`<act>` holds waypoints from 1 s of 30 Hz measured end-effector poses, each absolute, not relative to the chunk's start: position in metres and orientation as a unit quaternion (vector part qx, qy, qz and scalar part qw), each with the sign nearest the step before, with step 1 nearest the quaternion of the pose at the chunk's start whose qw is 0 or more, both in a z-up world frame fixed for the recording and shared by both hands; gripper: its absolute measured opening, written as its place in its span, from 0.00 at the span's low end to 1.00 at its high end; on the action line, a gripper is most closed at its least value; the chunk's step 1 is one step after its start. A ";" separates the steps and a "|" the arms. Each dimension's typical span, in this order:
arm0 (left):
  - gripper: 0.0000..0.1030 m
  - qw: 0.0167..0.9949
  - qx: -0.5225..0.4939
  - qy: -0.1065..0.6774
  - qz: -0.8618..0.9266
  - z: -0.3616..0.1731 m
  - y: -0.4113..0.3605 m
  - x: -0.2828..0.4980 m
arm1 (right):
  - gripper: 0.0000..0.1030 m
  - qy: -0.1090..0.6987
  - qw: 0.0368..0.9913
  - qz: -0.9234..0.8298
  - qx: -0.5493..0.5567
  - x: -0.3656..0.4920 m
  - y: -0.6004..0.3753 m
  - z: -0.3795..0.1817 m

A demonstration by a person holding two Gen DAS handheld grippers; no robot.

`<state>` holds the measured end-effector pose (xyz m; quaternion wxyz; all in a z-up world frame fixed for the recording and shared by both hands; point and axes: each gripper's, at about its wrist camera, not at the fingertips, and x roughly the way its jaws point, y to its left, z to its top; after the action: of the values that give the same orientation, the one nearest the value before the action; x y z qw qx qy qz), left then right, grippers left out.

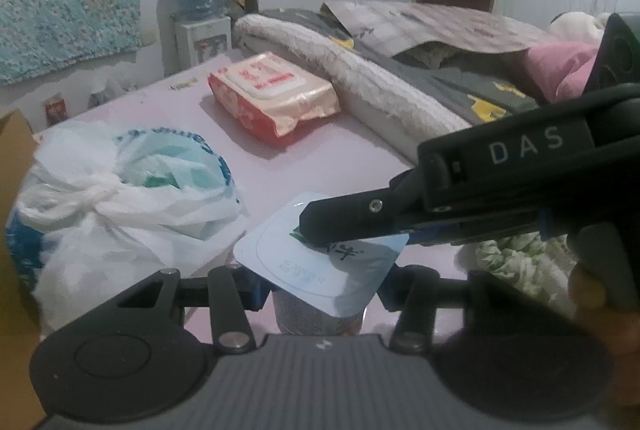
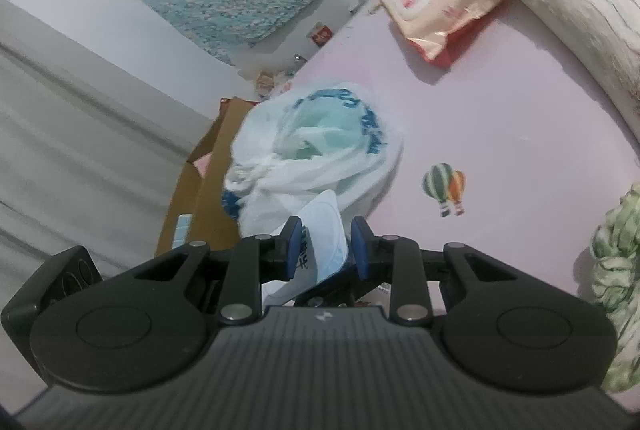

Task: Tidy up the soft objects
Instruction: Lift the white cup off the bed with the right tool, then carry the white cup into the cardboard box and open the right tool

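My left gripper (image 1: 320,290) is shut on a small cup (image 1: 312,318), its blue pads pressing the cup's sides at the bottom of the left wrist view. The cup carries a pale blue foil lid (image 1: 304,266) with printed marks. My right gripper (image 1: 316,230) reaches in from the right and is shut on the lid's far edge, one finger lying on top. In the right wrist view the lid (image 2: 324,226) stands bent between the right gripper's (image 2: 326,250) blue pads. The cup body is mostly hidden there.
A knotted white plastic bag (image 1: 120,190) (image 2: 320,134) lies to the left on the pink sheet (image 2: 500,118). Farther off are a red wipes pack (image 1: 272,94), a white rolled blanket (image 1: 360,70) and piled clothes. A green-white knotted cloth (image 2: 616,270) lies to the right and a cardboard box (image 2: 200,198) stands beside the bed.
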<state>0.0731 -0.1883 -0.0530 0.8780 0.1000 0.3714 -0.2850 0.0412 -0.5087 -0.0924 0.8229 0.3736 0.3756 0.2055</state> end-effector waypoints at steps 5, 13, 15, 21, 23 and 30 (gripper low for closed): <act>0.50 0.887 0.093 0.359 -0.275 -0.035 -0.177 0.061 | 0.25 0.367 0.827 0.220 0.365 0.032 -0.498 -0.073; 0.50 0.897 0.079 0.345 -0.263 -0.018 -0.155 0.044 | 0.25 0.360 0.833 0.235 0.348 0.018 -0.479 -0.052; 0.50 0.899 0.076 0.342 -0.261 -0.015 -0.150 0.040 | 0.25 0.360 0.834 0.239 0.344 0.015 -0.474 -0.048; 0.50 0.908 0.059 0.333 -0.249 -0.004 -0.131 0.031 | 0.25 0.361 0.835 0.253 0.327 0.011 -0.454 -0.031; 0.50 0.913 0.050 0.324 -0.242 0.005 -0.121 0.028 | 0.25 0.358 0.838 0.264 0.317 0.012 -0.444 -0.020; 0.49 0.936 0.018 0.294 -0.192 0.041 -0.063 0.027 | 0.25 0.348 0.836 0.327 0.273 0.033 -0.379 0.025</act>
<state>0.0265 -0.0629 0.0409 0.9362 0.0181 0.2941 -0.1918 0.0327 -0.3792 0.0246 0.8356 0.2726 0.3475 0.3266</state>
